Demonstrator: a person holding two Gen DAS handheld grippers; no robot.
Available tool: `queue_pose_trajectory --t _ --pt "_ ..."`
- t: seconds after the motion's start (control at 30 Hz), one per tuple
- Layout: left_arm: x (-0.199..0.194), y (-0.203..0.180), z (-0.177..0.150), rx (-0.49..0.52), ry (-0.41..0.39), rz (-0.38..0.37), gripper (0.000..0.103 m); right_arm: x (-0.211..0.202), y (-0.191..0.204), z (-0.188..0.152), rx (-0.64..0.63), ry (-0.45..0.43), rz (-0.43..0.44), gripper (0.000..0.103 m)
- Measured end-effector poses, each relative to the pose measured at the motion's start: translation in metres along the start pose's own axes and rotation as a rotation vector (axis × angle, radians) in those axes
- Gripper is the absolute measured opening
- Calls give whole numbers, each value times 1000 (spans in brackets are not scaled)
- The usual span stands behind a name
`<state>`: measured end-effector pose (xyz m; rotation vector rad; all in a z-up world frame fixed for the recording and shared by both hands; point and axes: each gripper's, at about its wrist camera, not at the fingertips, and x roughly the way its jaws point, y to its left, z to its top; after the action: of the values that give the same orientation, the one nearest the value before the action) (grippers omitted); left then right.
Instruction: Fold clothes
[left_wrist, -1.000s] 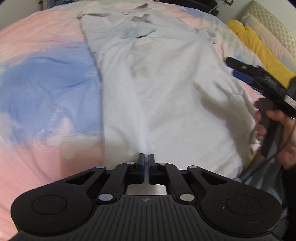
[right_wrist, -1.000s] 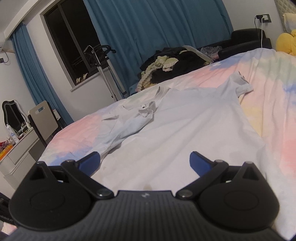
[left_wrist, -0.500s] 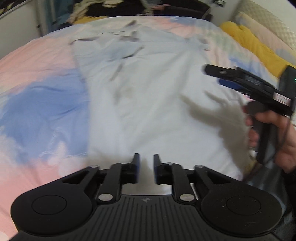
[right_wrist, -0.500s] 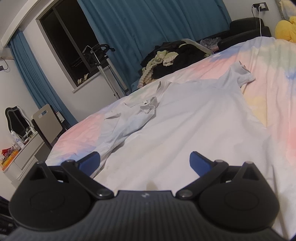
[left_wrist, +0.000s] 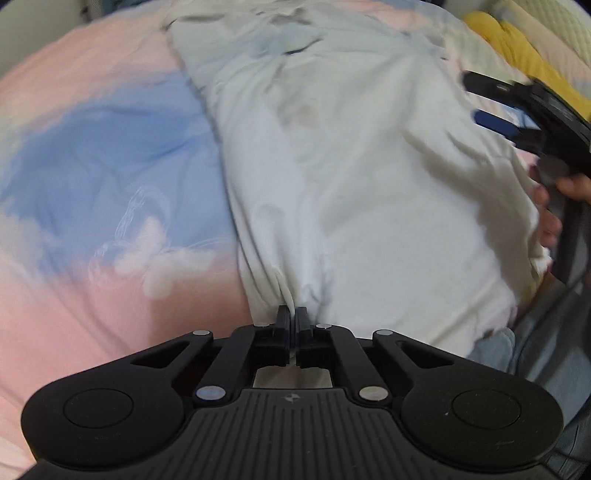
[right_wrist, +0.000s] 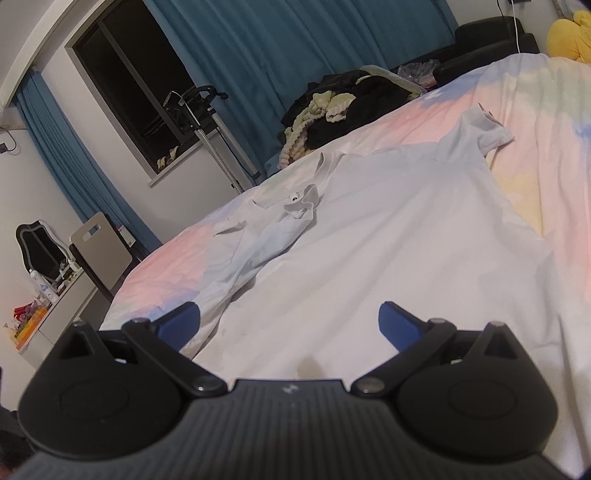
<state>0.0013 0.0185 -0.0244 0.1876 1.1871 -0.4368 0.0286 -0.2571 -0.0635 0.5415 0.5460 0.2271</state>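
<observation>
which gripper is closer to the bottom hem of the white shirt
Left. The left gripper is shut on the hem of the white shirt, fabric bunched between its pads. The right gripper hovers open above the shirt's right side, not touching it.

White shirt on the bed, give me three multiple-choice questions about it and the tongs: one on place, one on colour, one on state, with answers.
1. Where do the left tongs meet the white shirt?
A. collar
B. near hem
C. sleeve

2. What colour are the pads of the right tongs?
A. blue
B. red
C. green

3. How do the right tongs stand?
A. shut on the shirt
B. open, holding nothing
C. shut on a pillow

Answers: 1 B, cloth bunches into their shut tips at the near edge, the collar lying far up the bed. 2 A, both pads show blue. 3 B, the fingers are spread wide above the shirt.
</observation>
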Motion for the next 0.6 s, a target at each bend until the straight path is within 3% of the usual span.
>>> queue_pose_trajectory --t 0.17,0.3,0.47,0.6 --pt "-21 -54 13 76 -38 9 3 -1 -1 0 3 -4 -9 103" --pt "-4 -92 13 124 -29 -4 3 -2 -5 -1 19 -1 -18 103" --pt "39 -104 5 104 -41 -5 4 -3 -8 0 26 -3 -26 103" --pt "40 -97 1 132 -48 -22 14 -3 -8 -3 23 6 -24 103"
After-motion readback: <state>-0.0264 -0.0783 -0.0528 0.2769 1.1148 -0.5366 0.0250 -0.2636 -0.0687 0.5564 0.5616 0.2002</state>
